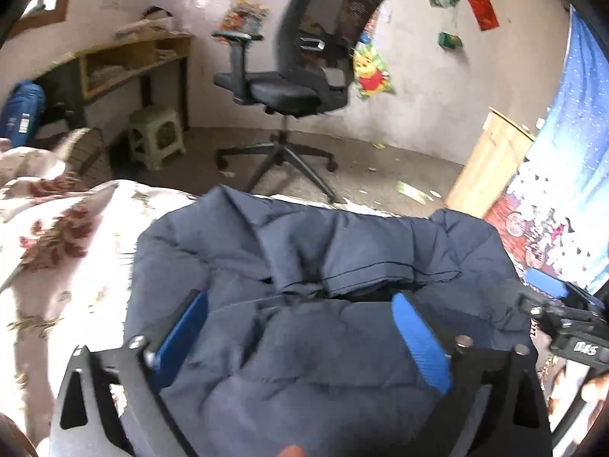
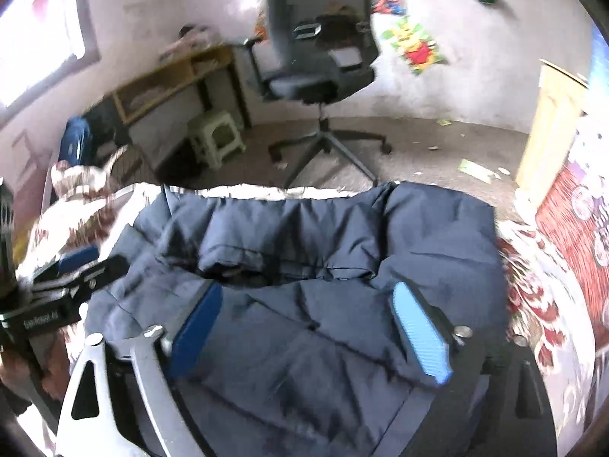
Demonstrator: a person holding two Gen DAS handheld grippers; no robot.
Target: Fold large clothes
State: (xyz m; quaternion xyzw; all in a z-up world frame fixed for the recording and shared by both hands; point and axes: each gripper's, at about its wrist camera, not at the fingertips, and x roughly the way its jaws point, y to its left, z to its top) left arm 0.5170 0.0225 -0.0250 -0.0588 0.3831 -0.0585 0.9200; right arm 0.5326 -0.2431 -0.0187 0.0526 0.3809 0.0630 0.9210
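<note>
A dark navy padded jacket (image 1: 342,251) lies bunched on a floral bedspread (image 1: 57,251); it also fills the right wrist view (image 2: 304,236). My left gripper (image 1: 300,304) has its blue fingers spread wide, with a thick fold of jacket lying between them. My right gripper (image 2: 308,301) is likewise spread wide, with jacket fabric bulging between its fingers. Neither pinches the cloth tightly. The right gripper shows at the right edge of the left wrist view (image 1: 552,297), and the left gripper shows at the left edge of the right wrist view (image 2: 72,266).
The bed's far edge lies just past the jacket. Beyond stand a black office chair (image 1: 300,87), a green stool (image 1: 156,133), a wooden desk (image 1: 125,61) and a wooden cabinet (image 1: 491,160). A patterned hanging (image 1: 563,160) is at the right.
</note>
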